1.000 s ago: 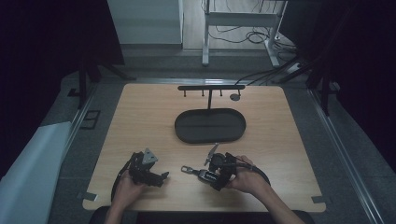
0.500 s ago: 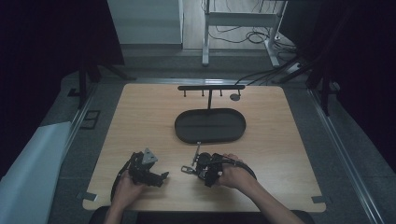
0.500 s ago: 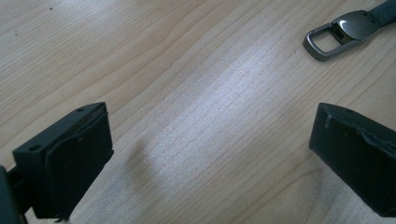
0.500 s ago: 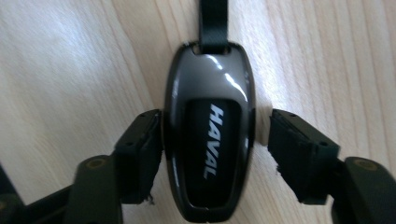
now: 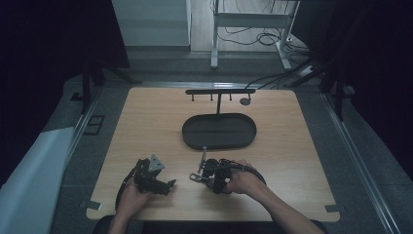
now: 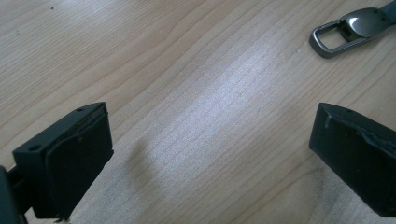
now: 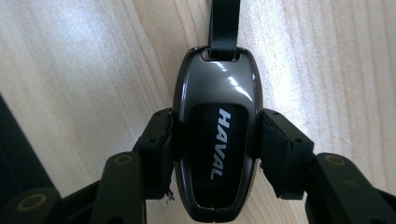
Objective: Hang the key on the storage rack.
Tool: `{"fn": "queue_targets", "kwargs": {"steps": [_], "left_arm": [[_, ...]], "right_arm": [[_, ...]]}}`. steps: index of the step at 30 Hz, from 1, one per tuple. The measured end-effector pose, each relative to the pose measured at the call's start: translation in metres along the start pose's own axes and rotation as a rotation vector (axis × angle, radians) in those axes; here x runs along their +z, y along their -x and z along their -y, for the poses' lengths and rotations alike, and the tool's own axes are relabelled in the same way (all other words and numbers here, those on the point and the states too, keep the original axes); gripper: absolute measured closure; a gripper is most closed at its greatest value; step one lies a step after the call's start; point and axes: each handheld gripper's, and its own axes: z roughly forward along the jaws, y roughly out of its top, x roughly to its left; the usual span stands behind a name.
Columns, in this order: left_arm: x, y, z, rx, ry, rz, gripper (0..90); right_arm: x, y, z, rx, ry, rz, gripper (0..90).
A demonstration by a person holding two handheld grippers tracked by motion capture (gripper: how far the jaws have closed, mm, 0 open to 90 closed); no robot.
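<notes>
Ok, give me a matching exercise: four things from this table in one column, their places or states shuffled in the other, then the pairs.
Things:
1. key fob
2. left gripper
3. tray
4. rack

States:
A. open over bare wood
B. at the table's far edge
C. clamped in the right gripper
D. dark oval in the table's middle

Pairs: 1-C, 2-A, 3-D, 4-B
</notes>
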Motion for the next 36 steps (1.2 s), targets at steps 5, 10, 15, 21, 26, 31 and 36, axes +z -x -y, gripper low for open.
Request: {"fn": "queue_targets", "kwargs": {"steps": [5,10,15,21,26,31,36], "left_arm": [[0.000,0.001,0.000,0.003,0.000,-0.003,0.0],[0.000,0.001,0.000,0.006,-0.006,-0.005,0.0],[0.000,0.001,-0.001,0.013,-0.007,-0.006,0.0],[0.000,0.001,0.000,0.016,-0.006,-0.010,0.0],[0.000,0.001,0.000,0.013,-0.003,-0.008,0.0],[0.001,0.001,0.000,0.014,-0.003,-0.010,0.0],[0.001,0.001,0.000,0.012,-0.002,-0.010,0.0]], "right_arm": [[-0.012,0.001,0.000,-0.009,0.014,-0.001,49.1],[-0.026,0.004,0.002,-0.003,0.021,-0.003,49.1],[-0.041,0.009,0.006,0.017,0.029,-0.002,49.1],[-0.056,0.017,0.013,0.051,0.042,0.000,49.1],[-0.067,0.028,0.019,0.092,0.047,-0.001,49.1],[-0.076,0.039,0.026,0.139,0.057,0.001,49.1],[-0.087,0.052,0.034,0.182,0.069,-0.008,49.1]]}}
